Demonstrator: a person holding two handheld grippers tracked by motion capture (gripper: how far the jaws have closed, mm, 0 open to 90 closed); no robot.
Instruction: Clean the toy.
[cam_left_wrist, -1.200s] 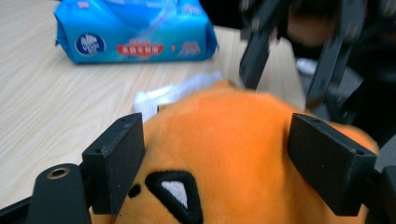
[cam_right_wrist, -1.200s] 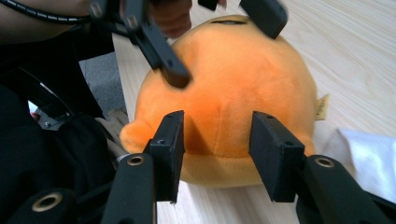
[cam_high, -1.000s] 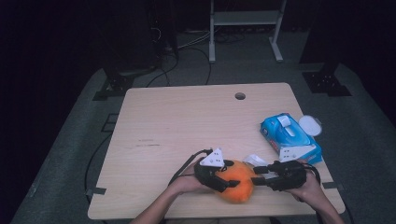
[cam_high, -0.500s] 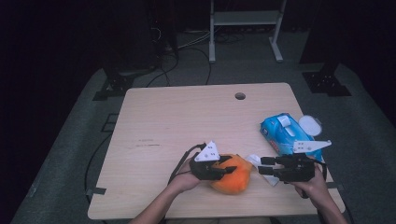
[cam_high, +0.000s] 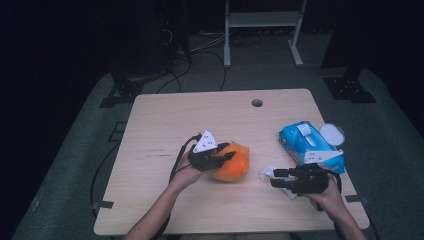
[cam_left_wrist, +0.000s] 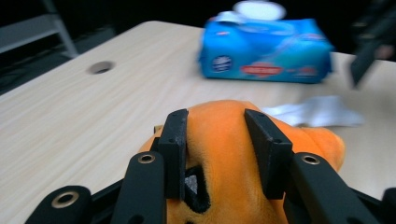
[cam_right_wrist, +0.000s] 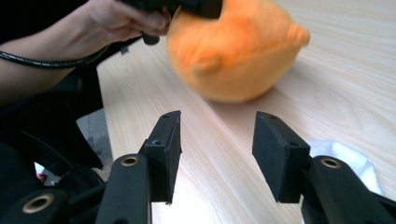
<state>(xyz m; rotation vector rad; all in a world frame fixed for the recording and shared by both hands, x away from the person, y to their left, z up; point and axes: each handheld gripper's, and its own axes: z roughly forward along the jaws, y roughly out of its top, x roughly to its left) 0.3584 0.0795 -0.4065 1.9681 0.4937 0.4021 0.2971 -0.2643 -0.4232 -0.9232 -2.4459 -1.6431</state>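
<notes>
Tongs in your left hand (cam_left_wrist: 217, 140) have just closed and now pinch the orange plush toy (cam_high: 231, 162) at mid-frame on the worktop (cam_high: 165, 115), shifted left of before. Your right tongs (cam_right_wrist: 217, 154) hang spread and empty beside the white wipe (cam_high: 267, 172), so the toy looks ready to lift.

blue wipes pack (cam_left_wrist: 266, 49) with a red label and round badge, lettering too blurred to read

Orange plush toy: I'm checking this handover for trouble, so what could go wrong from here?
The left claw pinches only soft fabric on the orange plush toy, so it may slip out. The white wipe lies loose beside the open right claw and could get dragged. The blue wipes pack sits near the table edge.
</notes>
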